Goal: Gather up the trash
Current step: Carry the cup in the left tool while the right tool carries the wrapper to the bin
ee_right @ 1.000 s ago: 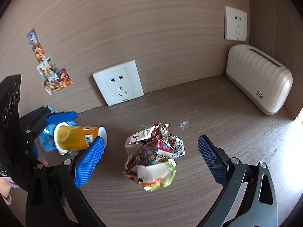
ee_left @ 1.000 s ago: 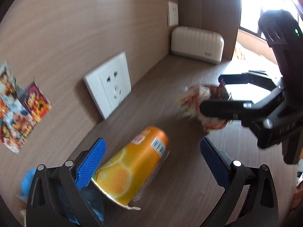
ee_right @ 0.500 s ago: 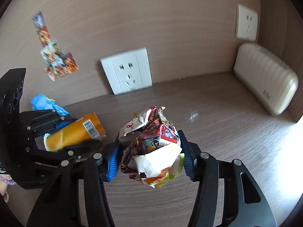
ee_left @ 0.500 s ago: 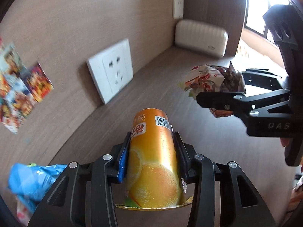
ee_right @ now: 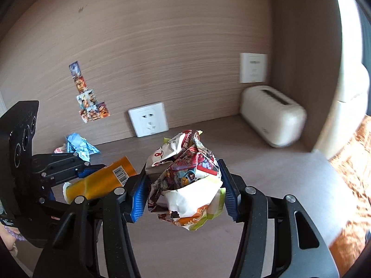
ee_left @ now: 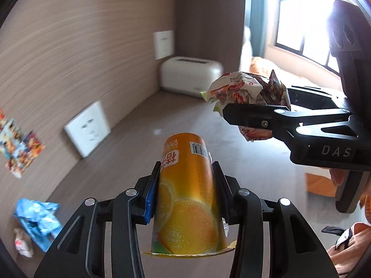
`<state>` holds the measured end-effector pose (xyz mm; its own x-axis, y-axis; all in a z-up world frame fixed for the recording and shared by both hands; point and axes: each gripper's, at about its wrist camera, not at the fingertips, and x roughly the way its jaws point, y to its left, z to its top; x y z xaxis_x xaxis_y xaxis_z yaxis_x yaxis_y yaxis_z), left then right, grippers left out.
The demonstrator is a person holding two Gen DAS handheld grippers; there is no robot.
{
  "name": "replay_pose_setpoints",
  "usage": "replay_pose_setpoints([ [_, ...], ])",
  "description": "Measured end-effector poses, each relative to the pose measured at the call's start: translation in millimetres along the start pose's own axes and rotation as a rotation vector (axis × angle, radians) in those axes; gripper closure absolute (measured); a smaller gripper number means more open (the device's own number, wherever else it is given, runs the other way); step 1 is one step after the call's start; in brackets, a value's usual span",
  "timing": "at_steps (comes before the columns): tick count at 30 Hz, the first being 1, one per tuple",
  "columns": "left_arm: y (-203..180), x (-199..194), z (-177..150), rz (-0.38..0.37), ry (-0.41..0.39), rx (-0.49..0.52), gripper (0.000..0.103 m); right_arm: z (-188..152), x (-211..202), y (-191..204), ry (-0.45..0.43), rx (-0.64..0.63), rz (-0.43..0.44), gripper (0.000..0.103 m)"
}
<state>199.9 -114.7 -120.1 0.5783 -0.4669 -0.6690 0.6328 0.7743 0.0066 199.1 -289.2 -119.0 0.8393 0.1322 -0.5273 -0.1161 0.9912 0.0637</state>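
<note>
Both grippers, wide apart a second ago, now clamp trash lifted off the desk (ee_left: 143, 125): left gripper (ee_left: 185, 185) squeezing the orange cup (ee_left: 187, 190), right gripper (ee_right: 183, 185) the crumpled wrapper (ee_right: 185, 178), ready for binning.

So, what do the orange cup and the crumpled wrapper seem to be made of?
Cup: probably paper or thin plastic under a glossy printed sleeve; it shines, and a torn foil lid edge sticks out at its rim. Wrapper: thin printed plastic film, likely; it keeps sharp creases and looks slightly shiny. Neither can be told for sure from here.
</note>
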Motion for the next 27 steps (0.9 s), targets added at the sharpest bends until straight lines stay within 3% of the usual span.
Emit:
replay_pose_setpoints([
  [16,-197,32,6,-0.347,0.066,0.230,0.060,-113,-151,-112,0.037,0.295,-0.330,0.047],
  [27,-303,53,-25,-0.485,0.133,0.343,0.060,-189,-205,-153,0.095,0.433,-0.447,0.047],
])
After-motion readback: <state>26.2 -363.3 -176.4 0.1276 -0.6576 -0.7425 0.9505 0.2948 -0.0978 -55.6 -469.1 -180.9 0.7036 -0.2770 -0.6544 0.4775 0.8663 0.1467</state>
